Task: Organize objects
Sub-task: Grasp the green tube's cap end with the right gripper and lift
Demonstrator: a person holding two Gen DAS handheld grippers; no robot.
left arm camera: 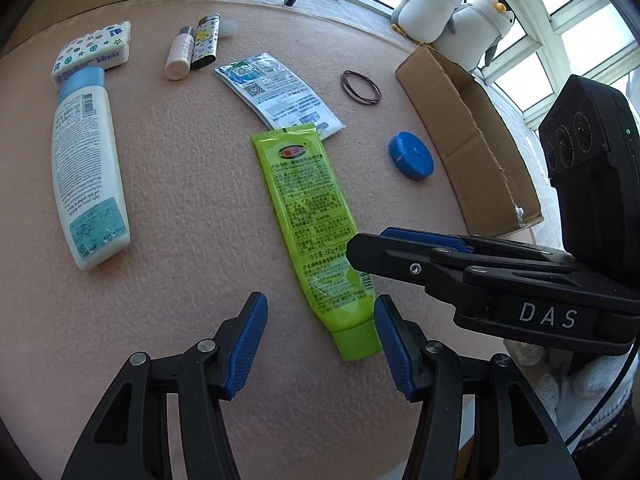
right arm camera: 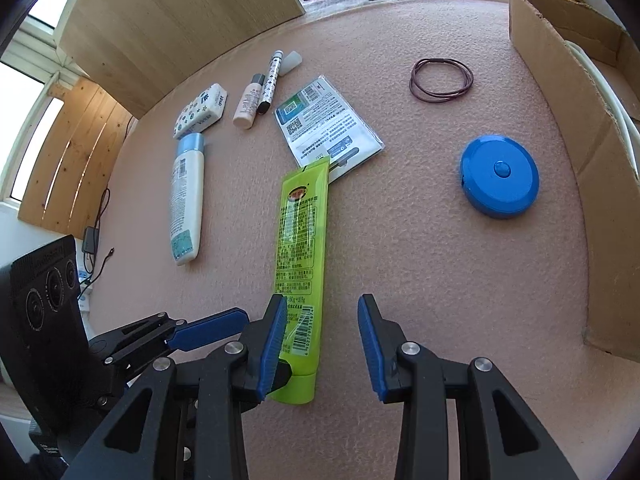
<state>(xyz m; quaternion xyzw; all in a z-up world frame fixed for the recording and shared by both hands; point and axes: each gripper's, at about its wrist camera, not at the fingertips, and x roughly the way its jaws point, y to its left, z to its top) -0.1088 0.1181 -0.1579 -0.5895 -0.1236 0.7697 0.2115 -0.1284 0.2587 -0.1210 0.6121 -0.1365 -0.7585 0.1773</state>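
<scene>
Green tube [right arm camera: 301, 264] was, in our judgement, the item next in line to be organized; it lay flat on the pink table [right arm camera: 420, 280], cap end toward us, its crimped far end resting on the edge of a printed sachet [right arm camera: 326, 128]. Our right hand-held gripper [right arm camera: 322, 344] stood released, jaws spread with nothing between the pads, its left pad over the tube's lower part and the right pad over bare table. Our left hand-held gripper [left arm camera: 320, 344] was likewise released and empty, the tube's cap just beside its right pad. The cardboard box [left arm camera: 472, 136] stood open at the right, with a blue tape measure [right arm camera: 499, 178] and a loop of hair ties [right arm camera: 442, 80] between it and the tube; a white bottle [left arm camera: 90, 176], a tissue pack [left arm camera: 94, 54], a small cream bottle [left arm camera: 180, 54] and a patterned lighter-like item [left arm camera: 206, 42] lay farther left. We saw several risks. The tube was thin and flat, so closing the pads off-centre could skate over it or push it sideways. Lifting it could drag the sachet along, since the two overlapped. The two hand-held grippers were close together near the cap, so moving both at once could make them collide.
</scene>
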